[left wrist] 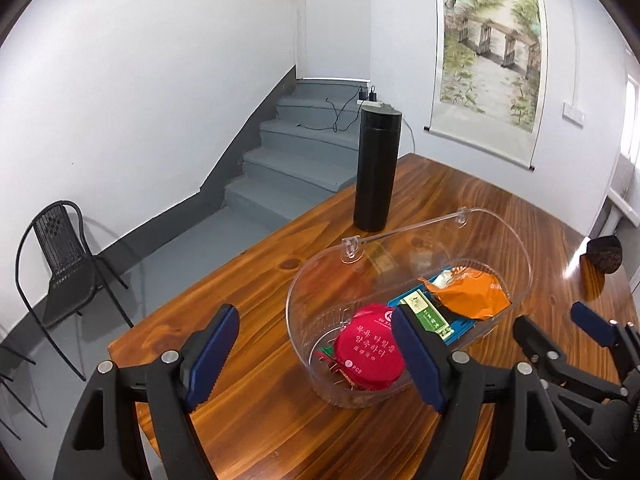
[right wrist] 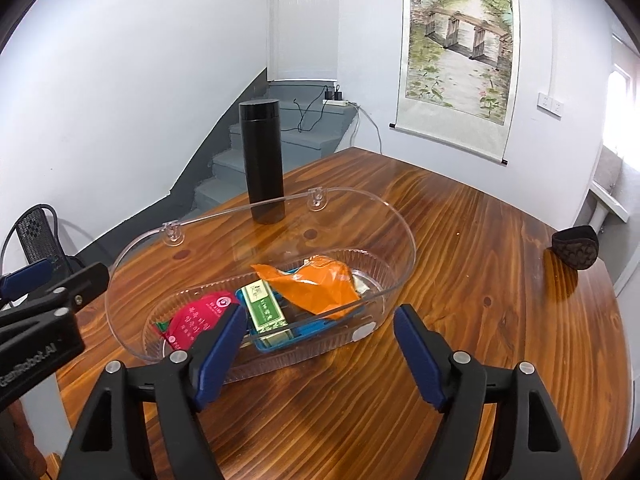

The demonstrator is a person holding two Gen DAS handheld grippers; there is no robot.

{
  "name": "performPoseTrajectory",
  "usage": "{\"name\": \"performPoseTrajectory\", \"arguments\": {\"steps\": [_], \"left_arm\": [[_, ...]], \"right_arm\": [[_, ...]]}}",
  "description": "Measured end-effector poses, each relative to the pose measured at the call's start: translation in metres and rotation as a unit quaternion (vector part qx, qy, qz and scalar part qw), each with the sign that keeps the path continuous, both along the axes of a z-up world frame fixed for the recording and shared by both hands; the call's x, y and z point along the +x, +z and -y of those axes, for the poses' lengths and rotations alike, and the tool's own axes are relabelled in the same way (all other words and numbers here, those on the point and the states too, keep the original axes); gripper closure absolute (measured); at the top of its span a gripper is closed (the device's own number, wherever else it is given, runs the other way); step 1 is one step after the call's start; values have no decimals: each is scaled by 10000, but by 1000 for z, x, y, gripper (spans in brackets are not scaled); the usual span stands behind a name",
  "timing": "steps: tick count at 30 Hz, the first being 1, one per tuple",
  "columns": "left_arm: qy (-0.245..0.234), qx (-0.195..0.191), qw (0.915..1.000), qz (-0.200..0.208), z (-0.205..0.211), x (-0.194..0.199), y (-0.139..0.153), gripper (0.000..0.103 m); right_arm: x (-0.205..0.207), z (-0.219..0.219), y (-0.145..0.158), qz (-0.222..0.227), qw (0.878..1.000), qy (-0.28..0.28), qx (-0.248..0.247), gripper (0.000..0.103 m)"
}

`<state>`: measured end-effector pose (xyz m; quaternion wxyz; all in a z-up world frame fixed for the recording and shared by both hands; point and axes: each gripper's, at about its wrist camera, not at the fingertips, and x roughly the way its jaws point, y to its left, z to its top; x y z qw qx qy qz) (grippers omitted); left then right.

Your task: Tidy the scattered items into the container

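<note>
A clear oval plastic container (left wrist: pixel 320 268) (right wrist: pixel 400 220) sits on the wooden table. Inside lie a round red packet (left wrist: pixel 370 350) (right wrist: pixel 198 316), a green box (left wrist: pixel 426 312) (right wrist: pixel 264 308) on a blue item (left wrist: pixel 460 330) (right wrist: pixel 304 332), and a crumpled orange wrapper (left wrist: pixel 472 296) (right wrist: pixel 320 284). My left gripper (left wrist: pixel 314 354) is open, hovering just in front of the container's left end with nothing between its fingers. My right gripper (right wrist: pixel 320 354) is open too, in front of the container's near wall, and also shows at the right edge (left wrist: pixel 560 324) of the left wrist view.
A tall black flask (left wrist: pixel 376 168) (right wrist: pixel 262 160) stands upright behind the container. A dark brown lump (left wrist: pixel 604 254) (right wrist: pixel 576 246) rests near the table's far right edge. Bare table (right wrist: pixel 480 260) spreads to the right. A black chair (left wrist: pixel 64 256) and grey stairs (left wrist: pixel 288 160) lie beyond the left edge.
</note>
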<state>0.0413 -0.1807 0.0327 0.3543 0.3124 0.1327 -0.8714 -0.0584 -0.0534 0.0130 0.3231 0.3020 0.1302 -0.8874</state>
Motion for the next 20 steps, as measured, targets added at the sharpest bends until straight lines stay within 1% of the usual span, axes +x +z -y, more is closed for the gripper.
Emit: {"name": "performPoseTrajectory", "arguments": {"steps": [4,7,10,15,17,20], "left_arm": [[42,117,9999,-5,1,6,-3,24],[54,14,10000,77,-3,7,-4,24],[32,-77,10000,54,-6,9,-4,25],[37,-305,9995,-65,-11,13,1,40],[41,-294,9995,-74,-12,14,2,40],[36,-210,9998,24,-11,12,0,40]], "right_arm": [[9,8,-3,-18,9999,120,50,23],[15,13,-4,-44,9997,219,110,23],[18,15,-5,-52,9996,258,135,22],[21,16,-6,-68,9994,294,167,22],[21,15,-5,-78,9994,277,166,22],[22,14,-4,-87,9995,267,156,22]]}}
